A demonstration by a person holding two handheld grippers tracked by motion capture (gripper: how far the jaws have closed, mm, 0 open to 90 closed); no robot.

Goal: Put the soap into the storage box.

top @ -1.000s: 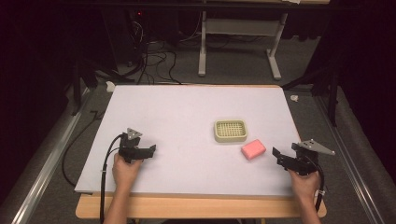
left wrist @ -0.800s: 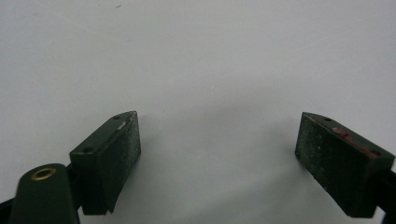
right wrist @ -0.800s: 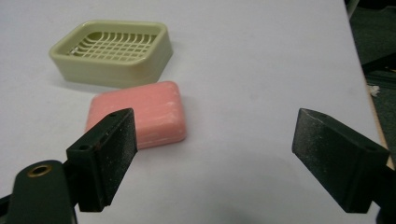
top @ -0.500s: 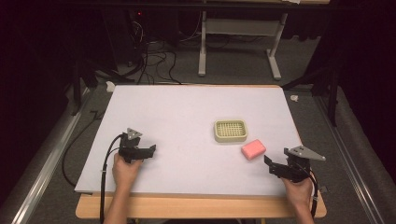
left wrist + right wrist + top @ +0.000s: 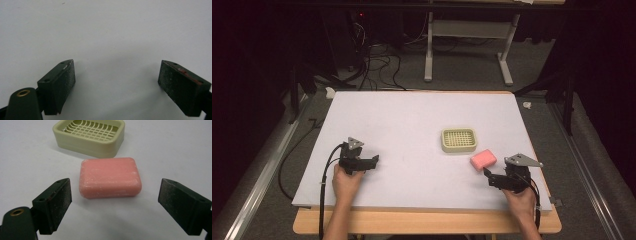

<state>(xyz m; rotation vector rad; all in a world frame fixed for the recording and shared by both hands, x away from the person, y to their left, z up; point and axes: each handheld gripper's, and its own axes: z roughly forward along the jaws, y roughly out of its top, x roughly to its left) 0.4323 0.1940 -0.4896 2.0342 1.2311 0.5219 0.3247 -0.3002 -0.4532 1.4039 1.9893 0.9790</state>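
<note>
on my left, the left gripper (image 5: 373,160) sits over the near left part of the white table (image 5: 402,125), in the same spot as in the earlier frames, its jaws spread wide with nothing but bare table between them in the left gripper view. moving right, the pale green soap dish (image 5: 458,140) stands right of the table's middle, unmoved, its grid bottom bare. just beyond its near right corner lies the pink soap bar (image 5: 483,159), flat on the table; from above i think there is a thin gap between bar and dish, though they sit too close for me to be sure. the bar has not shifted either. farthest right, the right gripper (image 5: 487,176) has changed: a second ago it was out by the table's right edge, and now it has slid in toward me and leftward, sitting just short of the bar. its jaws have just been opening and now stand wide, the bar ahead of the pads (image 5: 62,195), not touched.
</note>
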